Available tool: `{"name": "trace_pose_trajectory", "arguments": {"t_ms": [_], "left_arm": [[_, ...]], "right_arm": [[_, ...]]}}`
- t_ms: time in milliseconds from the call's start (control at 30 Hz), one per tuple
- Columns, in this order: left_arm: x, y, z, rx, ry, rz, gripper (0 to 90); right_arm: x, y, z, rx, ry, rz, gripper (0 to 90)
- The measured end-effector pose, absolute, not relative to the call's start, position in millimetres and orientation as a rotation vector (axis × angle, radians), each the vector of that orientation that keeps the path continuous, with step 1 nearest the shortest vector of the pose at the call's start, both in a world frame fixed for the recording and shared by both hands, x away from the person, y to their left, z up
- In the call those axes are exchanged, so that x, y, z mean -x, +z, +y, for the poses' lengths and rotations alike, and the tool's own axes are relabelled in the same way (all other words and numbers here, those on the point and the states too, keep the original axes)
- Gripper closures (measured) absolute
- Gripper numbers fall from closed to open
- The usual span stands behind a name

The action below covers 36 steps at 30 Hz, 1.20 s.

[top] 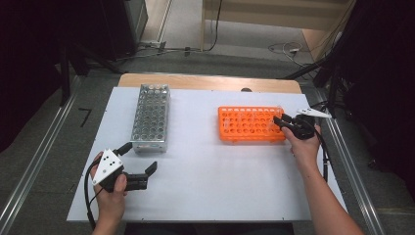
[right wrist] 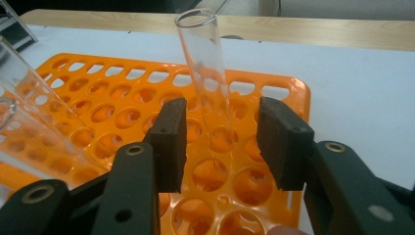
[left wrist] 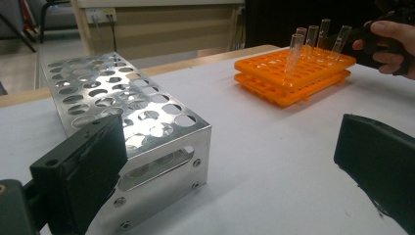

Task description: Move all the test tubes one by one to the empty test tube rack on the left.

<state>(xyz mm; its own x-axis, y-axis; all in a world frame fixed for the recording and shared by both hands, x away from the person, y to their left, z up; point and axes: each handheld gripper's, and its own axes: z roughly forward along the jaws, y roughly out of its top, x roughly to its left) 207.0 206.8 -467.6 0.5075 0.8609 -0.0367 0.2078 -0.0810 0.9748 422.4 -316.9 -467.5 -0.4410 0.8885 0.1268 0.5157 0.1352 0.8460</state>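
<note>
Right gripper [right wrist: 220, 144] straddles glass tube [right wrist: 203, 63] in orange rack [right wrist: 288, 93].

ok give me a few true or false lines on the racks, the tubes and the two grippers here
1. The right gripper has a glass tube between its jaws. True; the pads stand on either side of it with gaps, not yet pressing.
2. The orange rack lies left of the metal rack in the high view. False: it lies to the right.
3. The metal rack holds several tubes. False: its holes look empty; the tubes stand in the orange rack.
4. The left gripper is open and holds nothing. True.
5. The left gripper is clamped on the metal rack. False: it sits beside the rack's near end.
</note>
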Motion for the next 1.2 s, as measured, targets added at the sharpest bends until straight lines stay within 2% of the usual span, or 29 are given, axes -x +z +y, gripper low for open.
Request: {"name": "trace_pose_trajectory", "arguments": {"t_ms": [333, 433, 567, 1200], "left_arm": [[-207.5, -468.2, 205.3, -1.596, 0.694, 0.936, 0.0], [-207.5, -468.1, 205.4, -1.595, 0.691, 0.936, 0.0], [-207.3, -468.0, 205.2, -1.595, 0.690, 0.935, 0.0], [-208.2, -468.0, 199.3, -1.607, 0.679, 0.922, 0.0]], "right_arm": [[-429.7, -474.4, -301.5, -1.303, 1.176, 1.994, 62.6], [-430.4, -475.9, -299.5, -1.320, 1.184, 1.965, 69.4], [-430.3, -475.4, -298.5, -1.329, 1.146, 1.945, 73.2], [-405.5, -438.5, -316.7, -1.291, 1.302, 1.877, 73.6]]}}
